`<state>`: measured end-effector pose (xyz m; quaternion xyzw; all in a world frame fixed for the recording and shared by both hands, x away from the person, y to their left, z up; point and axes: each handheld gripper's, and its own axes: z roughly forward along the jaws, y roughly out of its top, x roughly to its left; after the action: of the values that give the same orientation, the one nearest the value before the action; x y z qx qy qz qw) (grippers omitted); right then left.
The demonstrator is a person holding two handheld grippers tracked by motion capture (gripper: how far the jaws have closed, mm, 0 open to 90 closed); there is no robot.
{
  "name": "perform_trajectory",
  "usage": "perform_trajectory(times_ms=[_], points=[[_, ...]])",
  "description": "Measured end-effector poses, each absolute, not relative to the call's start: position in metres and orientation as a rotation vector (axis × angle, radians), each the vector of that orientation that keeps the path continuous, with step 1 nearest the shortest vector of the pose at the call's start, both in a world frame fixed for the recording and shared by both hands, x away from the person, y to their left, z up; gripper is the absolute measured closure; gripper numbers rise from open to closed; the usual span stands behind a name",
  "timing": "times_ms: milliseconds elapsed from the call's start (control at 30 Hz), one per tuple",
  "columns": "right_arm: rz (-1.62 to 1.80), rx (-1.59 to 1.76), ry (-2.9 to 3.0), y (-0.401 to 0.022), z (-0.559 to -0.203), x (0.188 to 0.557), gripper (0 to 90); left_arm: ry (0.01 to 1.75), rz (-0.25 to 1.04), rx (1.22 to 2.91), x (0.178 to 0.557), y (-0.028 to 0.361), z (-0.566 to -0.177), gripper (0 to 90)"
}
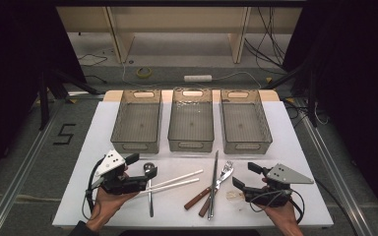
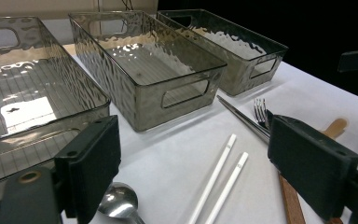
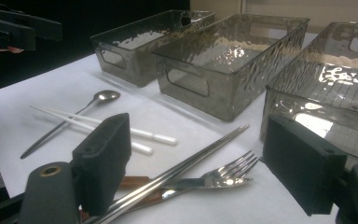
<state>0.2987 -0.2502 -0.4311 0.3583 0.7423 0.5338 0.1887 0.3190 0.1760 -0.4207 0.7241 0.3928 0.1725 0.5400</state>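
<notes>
left gripper (image 1: 139, 170): jaws apart, empty, near spoon (image 1: 149, 172) | right gripper (image 1: 246, 176): jaws apart, empty, beside fork (image 1: 225, 173); table (image 1: 295, 147)

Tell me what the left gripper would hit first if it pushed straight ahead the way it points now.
Probably the two white chopsticks lying just ahead between the open left gripper's jaws, or, passing above them, the middle clear grey plastic bin. Depth is hard to judge.

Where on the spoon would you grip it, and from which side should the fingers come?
Probably mid-handle on the spoon, from straight above. It lies flat on the white table, its thin handle running toward the person, so fingers should straddle it crosswise, below where the white chopsticks meet it. The left gripper is nearest, open.
</notes>
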Motion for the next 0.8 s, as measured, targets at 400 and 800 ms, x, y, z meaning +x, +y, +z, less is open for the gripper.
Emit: perform_trajectory(times_ms=[400,800], points=[[1.509,1.012,2.074,-0.2508,-0.4308,0.2989,24.9,0.93,0.412,1.752,0.3211,0.1743,-0.421,16.7],[1.506,1.011,2.073,-0.251,-0.4309,0.2991,25.1,0.935,0.394,1.765,0.3237,0.1722,-0.419,16.7]])
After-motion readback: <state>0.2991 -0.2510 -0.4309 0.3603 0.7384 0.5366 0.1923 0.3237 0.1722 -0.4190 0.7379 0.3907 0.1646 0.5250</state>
